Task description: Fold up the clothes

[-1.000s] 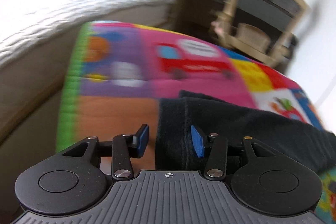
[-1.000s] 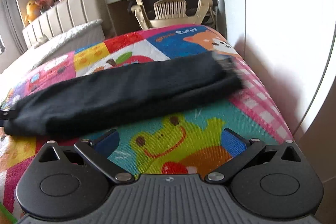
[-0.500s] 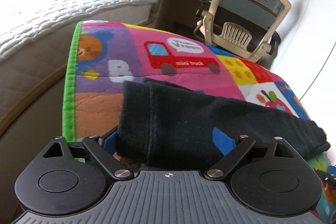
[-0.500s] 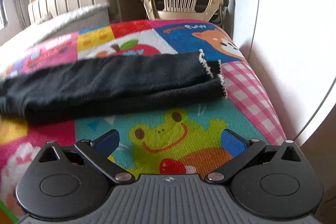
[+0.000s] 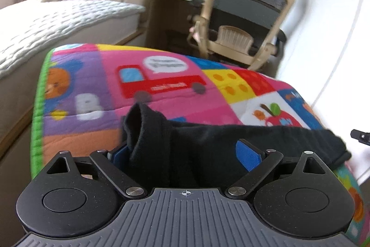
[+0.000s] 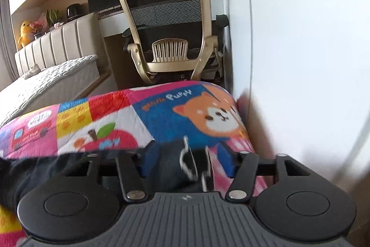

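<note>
Black knit garment (image 5: 208, 142), rumpled lengthwise, lies on plush patchwork mat (image 5: 161, 85).

Your left wrist camera sits low over the near left part of the colourful mat (image 5: 161, 89), facing along it toward the office chair (image 5: 242, 22). Your right wrist camera sits just as close over the mat's near right part, facing the same chair (image 6: 171, 24). Both views share the mat, chair and bed (image 6: 46, 82).
</note>
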{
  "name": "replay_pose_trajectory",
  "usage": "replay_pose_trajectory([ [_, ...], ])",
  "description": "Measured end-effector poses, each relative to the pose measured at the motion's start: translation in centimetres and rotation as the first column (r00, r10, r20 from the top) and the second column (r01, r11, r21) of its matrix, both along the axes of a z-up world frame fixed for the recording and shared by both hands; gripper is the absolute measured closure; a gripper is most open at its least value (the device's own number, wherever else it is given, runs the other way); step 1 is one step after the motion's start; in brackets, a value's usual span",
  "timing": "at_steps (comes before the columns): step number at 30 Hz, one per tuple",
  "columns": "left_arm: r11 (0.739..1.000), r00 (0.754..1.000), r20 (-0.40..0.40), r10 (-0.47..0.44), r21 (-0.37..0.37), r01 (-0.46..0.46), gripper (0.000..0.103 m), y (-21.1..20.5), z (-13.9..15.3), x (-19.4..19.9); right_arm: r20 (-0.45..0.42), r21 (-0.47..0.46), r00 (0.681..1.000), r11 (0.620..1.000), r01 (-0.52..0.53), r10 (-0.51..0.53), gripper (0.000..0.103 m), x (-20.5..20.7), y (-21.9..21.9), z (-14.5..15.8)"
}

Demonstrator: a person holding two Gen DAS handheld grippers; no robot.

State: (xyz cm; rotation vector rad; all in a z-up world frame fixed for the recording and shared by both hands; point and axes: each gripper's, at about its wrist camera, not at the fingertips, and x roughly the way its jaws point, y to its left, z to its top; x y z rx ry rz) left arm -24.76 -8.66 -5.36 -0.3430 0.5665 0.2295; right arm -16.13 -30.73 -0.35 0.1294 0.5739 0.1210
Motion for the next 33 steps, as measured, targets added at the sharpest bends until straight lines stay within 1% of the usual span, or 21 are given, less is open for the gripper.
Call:
replay_pose_trajectory([
  [1, 1.0, 1.0, -0.013, -0.012, -0.011, 0.011, 0.006, 1.6, 0.7, 3.4, -0.011, 0.019, 1.0, 1.0, -0.004, 0.004, 0.056, 1.0, 0.0, -0.1],
  [4, 1.0, 0.999, -0.036, 0.009, -0.025, -0.01, 0.005, 4.4, 2.5, 6.0, -0.052, 0.035, 0.999, 0.999, -0.008, 0.01, 0.056, 3.5, 0.5, -1.4],
  [7, 1.0, 0.999, -0.052, 0.0, -0.023, -0.001, 0.005, 8.5, 2.5, 6.4, -0.095, 0.041, 0.995, 0.999, -0.011, 0.015, 0.055, 5.9, 1.1, -2.9],
  [8, 1.0, 0.998, -0.054, -0.014, -0.022, 0.012, 0.005, 10.6, 1.8, 7.7, -0.11, 0.043, 0.994, 0.999, -0.012, 0.017, 0.055, 6.7, 1.3, -3.4],
  [9, 1.0, 0.998, -0.058, -0.014, -0.02, 0.013, 0.004, 11.3, 1.7, 7.8, -0.124, 0.046, 0.992, 0.999, -0.013, 0.019, 0.058, 7.5, 1.5, -3.9],
  [10, 1.0, 0.998, -0.061, -0.009, -0.019, 0.008, 0.004, 11.7, 1.9, 6.6, -0.139, 0.052, 0.99, 0.998, -0.022, 0.029, 0.077, 8.0, 1.7, -4.3],
  [11, 1.0, 0.998, -0.06, -0.005, -0.018, 0.004, 0.004, 12.4, 2.2, 4.8, -0.148, 0.057, 0.988, 0.998, -0.039, 0.048, 0.083, 7.9, 2.0, -4.5],
  [13, 0.999, 0.998, -0.06, -0.035, -0.022, 0.034, 0.004, 16.8, 3.2, 1.8, -0.131, 0.07, 0.989, 0.996, -0.061, 0.07, 0.091, 7.2, 2.1, -3.9],
  [15, 0.998, 0.997, -0.06, -0.053, -0.031, 0.052, 0.003, 18.8, 3.1, 2.6, -0.105, 0.119, 0.991, 0.99, -0.072, 0.084, 0.091, 6.0, 1.6, -2.8],
  [16, 0.997, 0.995, -0.061, -0.079, -0.031, 0.077, 0.003, 20.6, 4.0, 0.4, -0.091, 0.151, 0.992, 0.986, -0.073, 0.087, 0.092, 5.2, 1.1, -2.1],
  [17, 0.995, 0.993, -0.061, -0.097, -0.032, 0.095, 0.003, 21.2, 4.5, -0.9, -0.074, 0.178, 0.993, 0.981, -0.075, 0.089, 0.092, 4.3, 0.6, -1.3],
  [19, 0.992, 0.991, -0.059, -0.123, -0.026, 0.122, 0.003, 20.5, 5.4, -3.3, -0.037, 0.215, 0.995, 0.973, -0.08, 0.09, 0.092, 2.1, -0.4, 0.1],
  [20, 0.991, 0.989, -0.056, -0.136, -0.021, 0.135, 0.003, 20.0, 5.4, -3.1, -0.022, 0.227, 0.996, 0.97, -0.084, 0.091, 0.092, 0.7, -0.8, 0.6],
  [22, 0.988, 0.987, -0.044, -0.155, 0.0, 0.155, 0.003, 19.9, 6.1, -4.3, -0.014, 0.256, 0.995, 0.963, -0.089, 0.096, 0.092, -1.7, -1.6, 1.4],
  [24, 0.986, 0.985, -0.046, -0.166, 0.023, 0.167, 0.003, 20.0, 6.1, -3.7, -0.046, 0.284, 0.995, 0.956, -0.076, 0.093, 0.092, -3.9, -2.3, 0.9],
  [25, 0.985, 0.985, -0.054, -0.166, 0.034, 0.168, 0.003, 19.9, 6.0, -3.0, -0.07, 0.289, 0.993, 0.955, -0.066, 0.09, 0.094, -4.8, -2.5, 0.4],
  [28, 0.985, 0.984, -0.09, -0.154, 0.07, 0.16, 0.003, 19.7, 5.0, -0.7, -0.15, 0.288, 0.986, 0.957, -0.021, 0.067, 0.096, -7.0, -2.9, -1.8],
  [30, 0.981, 0.982, -0.095, -0.164, 0.088, 0.172, 0.004, 20.5, 4.6, -0.1, -0.199, 0.301, 0.979, 0.953, 0.029, 0.033, 0.096, -7.7, -3.5, -3.2],
  [31, 0.979, 0.981, -0.095, -0.166, 0.104, 0.176, 0.012, 20.7, 4.6, -0.1, -0.218, 0.303, 0.976, 0.952, 0.052, 0.016, 0.096, -7.8, -3.6, -3.8],
  [32, 0.977, 0.981, -0.096, -0.169, 0.119, 0.18, 0.043, 20.9, 4.5, 0.0, -0.225, 0.297, 0.974, 0.953, 0.065, 0.004, 0.096, -7.8, -3.7, -4.0],
  [33, 0.974, 0.98, -0.097, -0.172, 0.134, 0.184, 0.053, 21.1, 4.5, 0.1, -0.214, 0.282, 0.977, 0.957, 0.063, -0.001, 0.095, -7.8, -3.7, -4.0],
])
